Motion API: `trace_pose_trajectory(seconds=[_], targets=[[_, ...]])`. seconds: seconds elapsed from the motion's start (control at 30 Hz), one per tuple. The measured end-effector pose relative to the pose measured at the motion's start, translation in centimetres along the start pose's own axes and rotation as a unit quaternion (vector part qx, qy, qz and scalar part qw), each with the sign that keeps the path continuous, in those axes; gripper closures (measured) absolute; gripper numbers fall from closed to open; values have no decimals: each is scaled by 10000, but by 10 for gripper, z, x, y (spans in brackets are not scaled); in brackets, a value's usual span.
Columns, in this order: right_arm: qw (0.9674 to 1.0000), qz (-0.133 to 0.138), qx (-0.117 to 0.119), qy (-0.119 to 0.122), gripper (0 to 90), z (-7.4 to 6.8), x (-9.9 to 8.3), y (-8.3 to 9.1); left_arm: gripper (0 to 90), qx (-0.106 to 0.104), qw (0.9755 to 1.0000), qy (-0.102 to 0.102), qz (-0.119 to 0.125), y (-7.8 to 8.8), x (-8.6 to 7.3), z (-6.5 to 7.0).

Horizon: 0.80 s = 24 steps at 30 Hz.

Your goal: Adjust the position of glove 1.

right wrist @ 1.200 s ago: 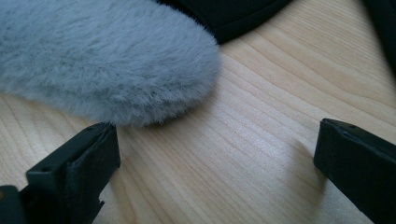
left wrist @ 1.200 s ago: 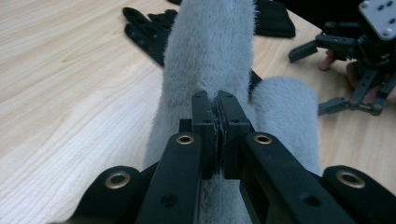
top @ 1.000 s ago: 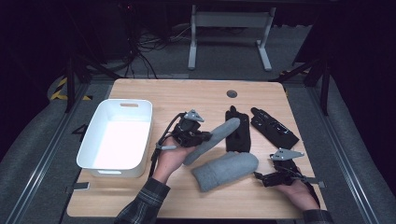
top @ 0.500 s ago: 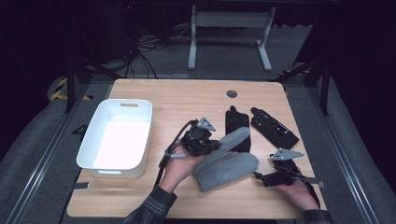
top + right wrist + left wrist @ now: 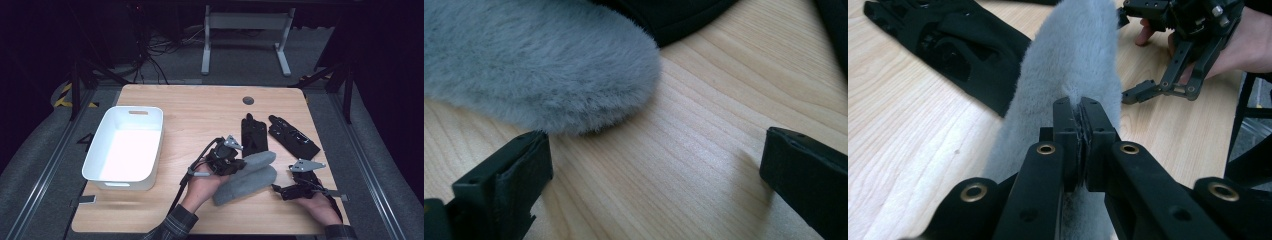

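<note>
Two grey fluffy pieces lie together at the table's front middle. My left gripper [image 5: 242,164] is shut on the near end of the upper fluffy piece [image 5: 257,160], which lies along the lower fluffy piece [image 5: 247,184]. In the left gripper view the jaws [image 5: 1078,107] pinch the fur of the upper fluffy piece [image 5: 1073,55]. My right gripper [image 5: 281,191] stands open on the table just right of the lower piece. Its open jaws [image 5: 659,165] hold nothing, and the fluffy piece's rounded tip [image 5: 539,65] sits just beyond the left jaw.
Two black gloves [image 5: 254,132] [image 5: 294,136] lie flat behind the grey pieces. A white bin [image 5: 107,150] stands at the left. A dark round hole [image 5: 248,100] marks the table's far side. Bare wood lies between bin and gripper.
My left gripper has carried the upper fluffy piece rightward and down, from angled up over the table to lying along the lower piece. The right gripper has stayed put.
</note>
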State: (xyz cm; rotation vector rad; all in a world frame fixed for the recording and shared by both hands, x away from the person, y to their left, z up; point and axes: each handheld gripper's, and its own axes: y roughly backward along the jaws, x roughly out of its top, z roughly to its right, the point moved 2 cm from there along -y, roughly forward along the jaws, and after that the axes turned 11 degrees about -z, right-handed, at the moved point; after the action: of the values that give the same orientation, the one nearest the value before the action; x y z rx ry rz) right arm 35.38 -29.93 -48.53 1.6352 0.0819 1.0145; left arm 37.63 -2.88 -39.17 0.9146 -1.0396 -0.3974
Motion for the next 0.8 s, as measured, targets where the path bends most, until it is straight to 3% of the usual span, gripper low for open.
trace_pose_trajectory(seconds=[0.27, 0.33, 0.5, 0.57, 0.63, 0.73, 0.8], targets=[[10000, 0, 4, 7, 8, 0, 0, 0, 870, -138, 9999, -79, -44, -16, -1, 8], [10000, 0, 5, 10, 8, 0, 0, 0, 862, -207, 9995, -182, -142, -19, -2, 11], [10000, -1, 6, 12, 8, 0, 0, 0, 828, -350, 9990, -252, -92, -19, -3, 12], [10000, 0, 7, 9, 8, 0, 0, 0, 757, -422, 9986, -321, 21, -14, -3, 12], [10000, 0, 8, 10, 8, 0, 0, 0, 684, -365, 9986, -366, 115, -7, -1, 10], [10000, -1, 7, 9, 8, 0, 0, 0, 657, -316, 9985, -419, 118, -2, 0, 5], [10000, -1, 7, 10, 8, 0, 0, 0, 543, -233, 9987, -428, 141, -1, 0, 0]])
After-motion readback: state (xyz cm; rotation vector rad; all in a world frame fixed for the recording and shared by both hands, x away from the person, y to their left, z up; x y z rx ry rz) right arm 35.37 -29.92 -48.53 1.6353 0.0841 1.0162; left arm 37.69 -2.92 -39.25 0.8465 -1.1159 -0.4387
